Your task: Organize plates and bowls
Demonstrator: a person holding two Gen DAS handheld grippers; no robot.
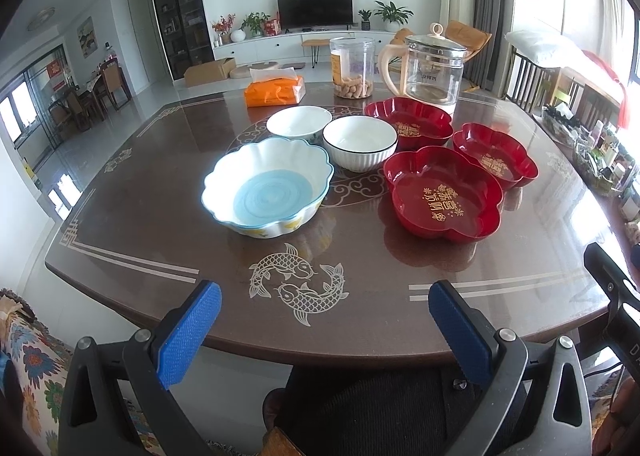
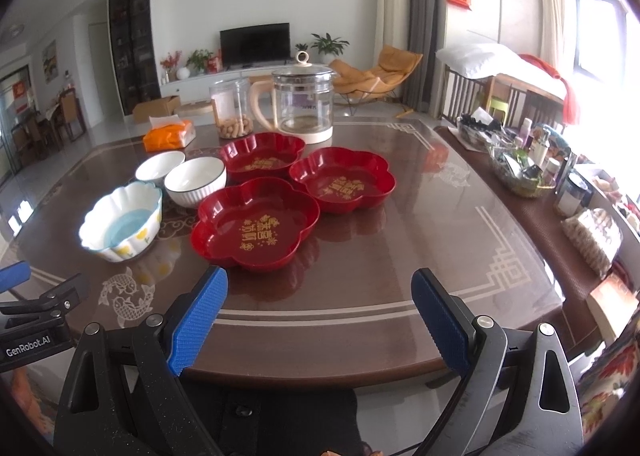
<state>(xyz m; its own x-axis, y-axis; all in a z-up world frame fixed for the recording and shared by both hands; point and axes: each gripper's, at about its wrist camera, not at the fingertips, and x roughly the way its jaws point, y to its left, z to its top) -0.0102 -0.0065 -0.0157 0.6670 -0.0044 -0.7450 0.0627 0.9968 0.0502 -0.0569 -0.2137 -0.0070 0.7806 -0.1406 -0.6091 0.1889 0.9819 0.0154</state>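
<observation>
Three red flower-shaped plates stand on the brown table: a near one (image 1: 442, 193) (image 2: 256, 223), a right one (image 1: 496, 153) (image 2: 344, 179) and a far one (image 1: 408, 121) (image 2: 262, 153). A scalloped bowl with a blue bottom (image 1: 268, 185) (image 2: 120, 221) sits left. A ribbed white bowl (image 1: 360, 141) (image 2: 196, 179) and a plain white bowl (image 1: 298, 123) (image 2: 159, 165) sit behind it. My left gripper (image 1: 324, 316) is open and empty at the table's near edge. My right gripper (image 2: 320, 304) is open and empty, just short of the near red plate.
A glass kettle (image 1: 434, 67) (image 2: 302, 99), a clear jar of snacks (image 1: 354, 67) (image 2: 232, 107) and an orange tissue pack (image 1: 276, 89) (image 2: 170, 133) stand at the table's far side. A cluttered side shelf with a basket (image 2: 520, 163) runs along the right.
</observation>
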